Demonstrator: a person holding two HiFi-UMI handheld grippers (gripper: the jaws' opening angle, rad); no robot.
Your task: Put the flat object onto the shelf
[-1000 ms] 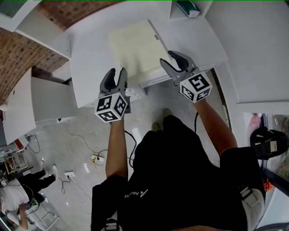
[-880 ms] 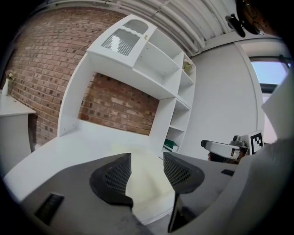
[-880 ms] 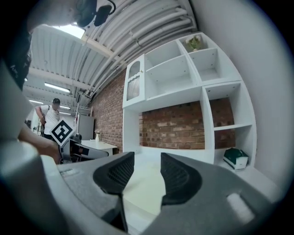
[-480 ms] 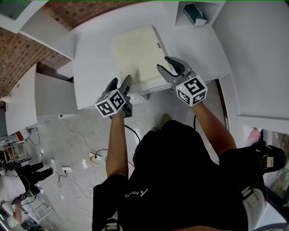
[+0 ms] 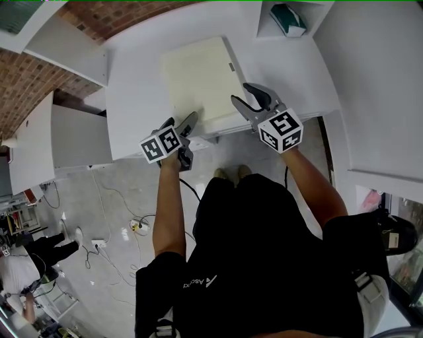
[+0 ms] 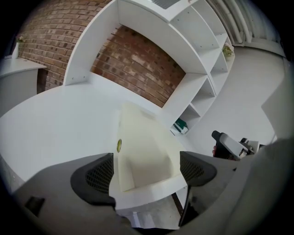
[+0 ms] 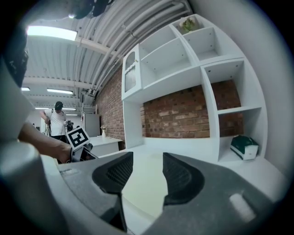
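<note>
Both jaws of the left tool (image 5: 180,120) stand wide and released, having just been opening; the panel's (image 5: 201,79) near corner sits between them, and the pads are not closed on it. To its right, the right tool (image 5: 246,96) has its jaws partly apart, clasping nothing, with the panel's other near corner just ahead. The cream panel lies flat on the white surface (image 5: 132,99), ahead of both tools. Farther off, beyond the right tool, a shelf (image 5: 264,30) cubby holds a green-and-white box (image 5: 285,18).
</note>
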